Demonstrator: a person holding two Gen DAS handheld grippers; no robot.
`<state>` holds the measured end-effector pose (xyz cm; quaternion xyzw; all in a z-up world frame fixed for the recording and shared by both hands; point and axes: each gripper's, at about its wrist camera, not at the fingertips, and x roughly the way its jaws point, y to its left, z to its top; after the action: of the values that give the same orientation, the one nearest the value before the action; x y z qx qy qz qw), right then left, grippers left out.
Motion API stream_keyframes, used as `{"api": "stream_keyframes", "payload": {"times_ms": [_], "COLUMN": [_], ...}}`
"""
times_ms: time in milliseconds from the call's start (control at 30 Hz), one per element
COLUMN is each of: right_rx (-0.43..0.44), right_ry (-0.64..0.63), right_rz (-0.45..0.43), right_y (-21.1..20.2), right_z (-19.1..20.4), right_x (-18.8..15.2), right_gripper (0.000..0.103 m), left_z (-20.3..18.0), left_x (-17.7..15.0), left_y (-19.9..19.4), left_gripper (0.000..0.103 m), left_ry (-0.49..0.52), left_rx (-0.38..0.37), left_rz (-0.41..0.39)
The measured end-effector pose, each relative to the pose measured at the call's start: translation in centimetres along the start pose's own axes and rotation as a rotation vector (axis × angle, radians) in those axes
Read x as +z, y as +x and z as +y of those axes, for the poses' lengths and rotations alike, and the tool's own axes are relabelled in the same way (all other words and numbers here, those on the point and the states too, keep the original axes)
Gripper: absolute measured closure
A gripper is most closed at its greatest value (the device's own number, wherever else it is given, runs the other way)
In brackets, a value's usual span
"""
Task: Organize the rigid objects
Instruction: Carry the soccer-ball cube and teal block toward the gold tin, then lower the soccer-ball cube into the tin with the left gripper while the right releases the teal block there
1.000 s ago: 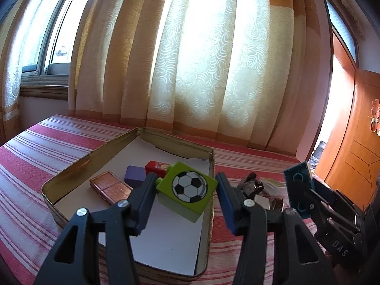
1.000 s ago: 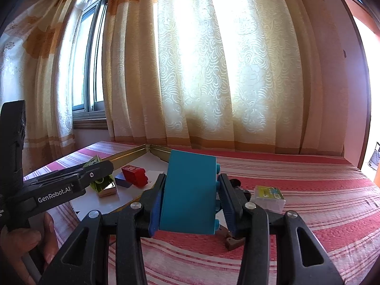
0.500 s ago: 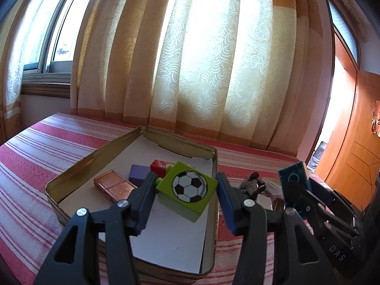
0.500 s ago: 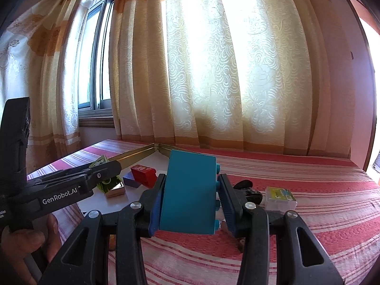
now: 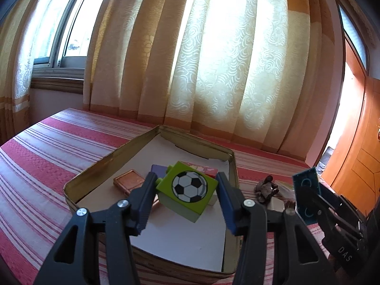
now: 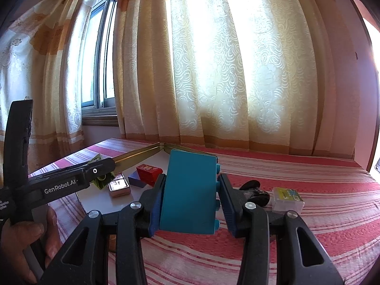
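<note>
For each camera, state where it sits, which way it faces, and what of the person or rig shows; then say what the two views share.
Left wrist: sits on the left gripper, facing the curtains over the metal tin; its own jaws clamp the green football block; the right gripper enters at right.
Right wrist: sits on the right gripper, facing the curtains across the striped cloth; its jaws clamp the teal block; the left gripper and a hand show at left.
Shared: tin, both blocks, red block, curtains.
</note>
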<state>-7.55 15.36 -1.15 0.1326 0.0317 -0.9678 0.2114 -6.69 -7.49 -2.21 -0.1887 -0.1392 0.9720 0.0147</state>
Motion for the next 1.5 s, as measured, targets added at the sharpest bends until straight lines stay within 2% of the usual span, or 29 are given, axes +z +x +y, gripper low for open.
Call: {"api": "stream_keyframes", "payload": {"times_ms": [433,933,1267,1500], "right_rx": [0.027,0.084,0.125,0.182], "right_ry": [-0.009,-0.01,-0.006,0.036], "right_rz": [0.023,0.068,0.109,0.206], "right_y": [1.1,2.9,4.8,7.9], "right_z": [1.0,2.5,3.1,2.6], "right_x": [0.2,0.2,0.4,1.3], "right_gripper": [0.057,0.057,0.057,0.057], "left_z": [0.6,1.7,2.9,3.4], "left_x": [0.3,0.7,1.4,2.4], "left_y": [0.2,1.4,3.2,5.0], "left_gripper": [0.052,0.052,0.052,0.052], "left_ry": [0.018,0.026,0.078,0.131], "left_rx": [0.024,0.048,0.103,0.107], "left_rz": [0.007,0.062,0.125,0.215]}}
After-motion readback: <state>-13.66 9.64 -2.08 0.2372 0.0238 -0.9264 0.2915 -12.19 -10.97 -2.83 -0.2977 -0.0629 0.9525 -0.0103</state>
